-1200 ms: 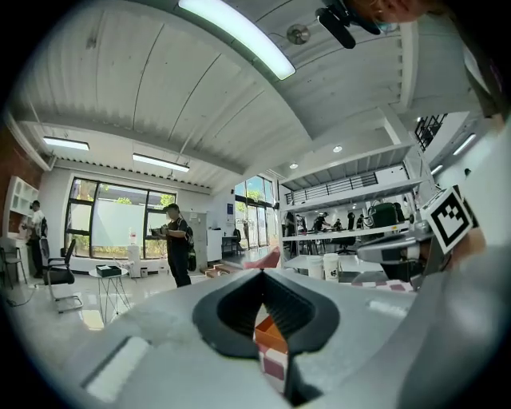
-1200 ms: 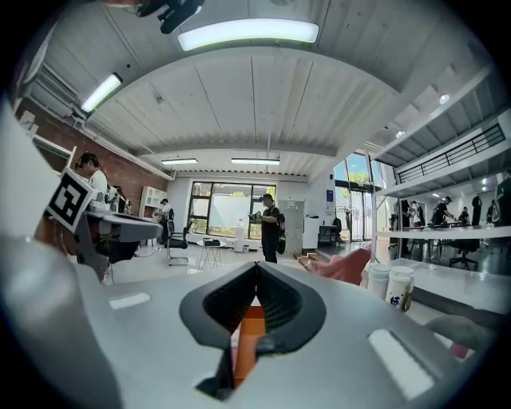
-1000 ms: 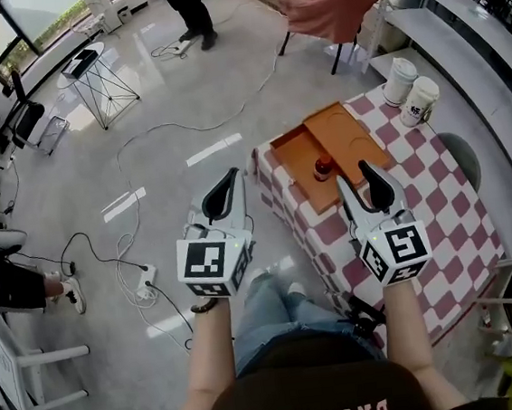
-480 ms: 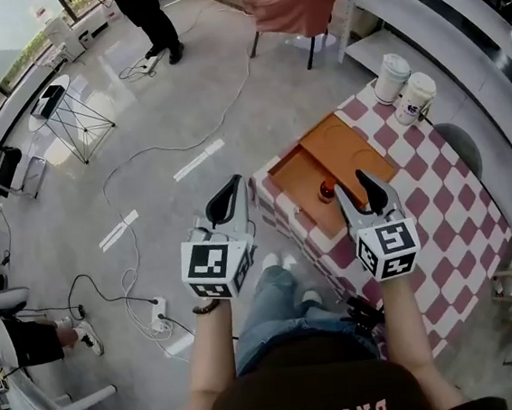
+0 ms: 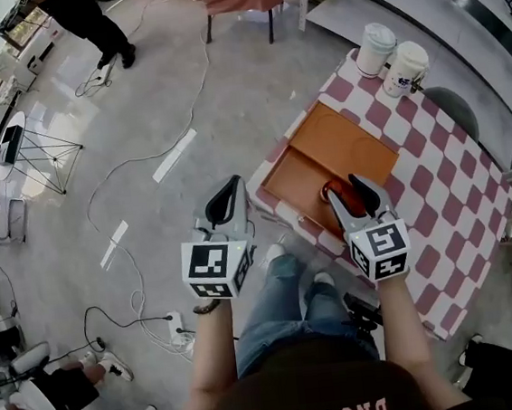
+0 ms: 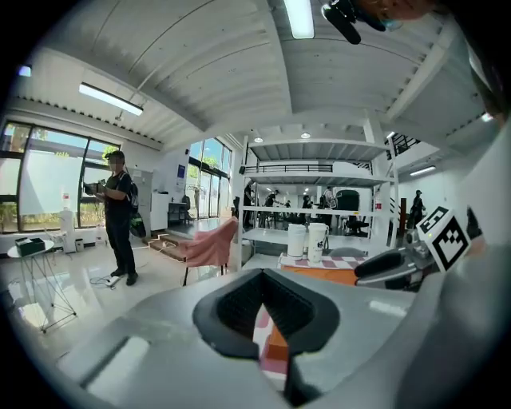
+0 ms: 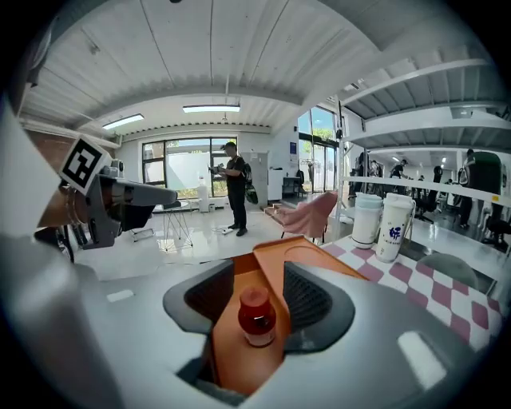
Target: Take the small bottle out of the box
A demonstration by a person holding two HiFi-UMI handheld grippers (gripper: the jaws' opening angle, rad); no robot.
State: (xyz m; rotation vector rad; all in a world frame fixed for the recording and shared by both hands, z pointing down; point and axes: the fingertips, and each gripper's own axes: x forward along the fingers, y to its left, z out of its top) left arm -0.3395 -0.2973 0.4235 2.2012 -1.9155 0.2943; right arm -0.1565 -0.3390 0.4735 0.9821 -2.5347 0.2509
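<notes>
Glossy grey floor with loose cables fills most of the head view, and the counter (image 5: 446,198), under a red-and-white checked cloth, sits at your right. On it lies the flat orange open box (image 5: 341,145), near the counter's edge on your side. The small red bottle with a red cap (image 7: 257,316) stands upright inside the box, at the end closest to you. Your right tongs (image 5: 362,199) are spread wide and straddle that bottle: it sits between the two dark ribbed pads with a clear gap on each side, so there is no contact and no grip. Your left tongs (image 5: 227,196) are off the counter, out over the floor to the left of the box, tips together with nothing between them; only a thin sliver of cloth and box shows through the hollow of the pads. Two white lidded cups (image 5: 376,48) stand side by side at the far edge of the counter, well apart from the box. A person in dark clothes (image 5: 82,18) stands on the floor at the far left.
</notes>
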